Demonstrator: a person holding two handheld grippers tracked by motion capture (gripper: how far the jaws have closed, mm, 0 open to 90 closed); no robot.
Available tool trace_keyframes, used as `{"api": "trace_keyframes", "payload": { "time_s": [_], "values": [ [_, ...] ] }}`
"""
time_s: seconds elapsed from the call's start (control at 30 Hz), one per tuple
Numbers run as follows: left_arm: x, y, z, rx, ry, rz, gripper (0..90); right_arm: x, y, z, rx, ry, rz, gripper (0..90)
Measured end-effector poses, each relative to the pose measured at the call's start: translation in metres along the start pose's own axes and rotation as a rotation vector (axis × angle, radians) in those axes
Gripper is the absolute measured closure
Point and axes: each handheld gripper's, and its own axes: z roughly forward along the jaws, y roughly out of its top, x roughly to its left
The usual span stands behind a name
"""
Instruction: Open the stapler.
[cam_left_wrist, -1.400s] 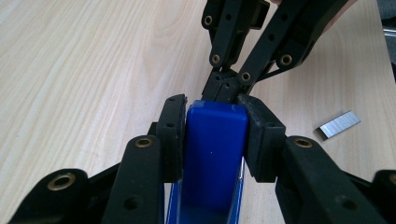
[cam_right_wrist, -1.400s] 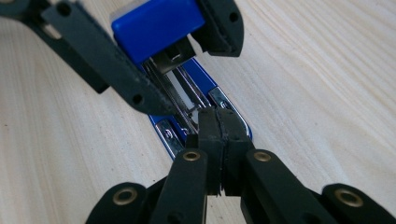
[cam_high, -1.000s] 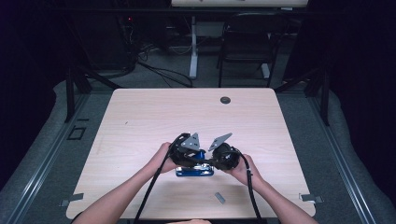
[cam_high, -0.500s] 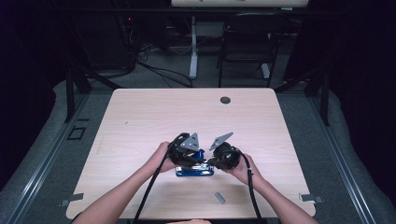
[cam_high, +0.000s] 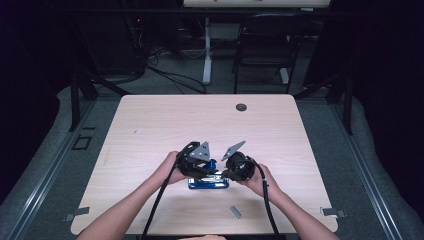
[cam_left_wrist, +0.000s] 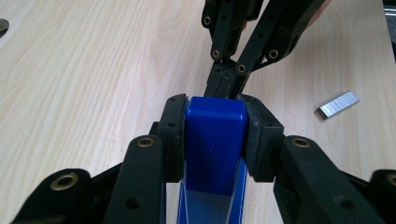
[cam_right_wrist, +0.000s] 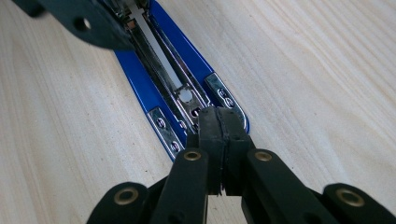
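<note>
My left gripper clamps the blue stapler lid; my right gripper (jaws pressed together) meets its opened base on the tabletop.

staplers: 1 blue stapler | staple strips: 1 staple strip | grippers: 2 | tables: 1 table

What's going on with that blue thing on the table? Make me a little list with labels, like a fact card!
Main thing: blue stapler with a shiny metal staple track, lying open on the table
Left gripper: shut on the stapler's blue top arm
Right gripper: jaws shut, tips at the near end of the metal track; grip unclear
Spare part: small silver strip of staples, lying apart near the table's front edge
Surface: light wooden table
Also there: round dark cable hole near the far edge
</note>
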Motion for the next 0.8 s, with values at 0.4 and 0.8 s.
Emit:
{"api": "trace_keyframes", "payload": {
  "time_s": [0.4,0.8],
  "values": [
    [0.001,-0.006,-0.013,-0.002,0.003,-0.010,65.1,0.002,0.003,-0.001,0.035,-0.024,-0.029,90.0],
    [0.000,-0.007,-0.020,0.028,0.020,-0.025,65.1,0.006,0.004,0.001,0.029,-0.046,-0.034,90.0]
  ]
}}
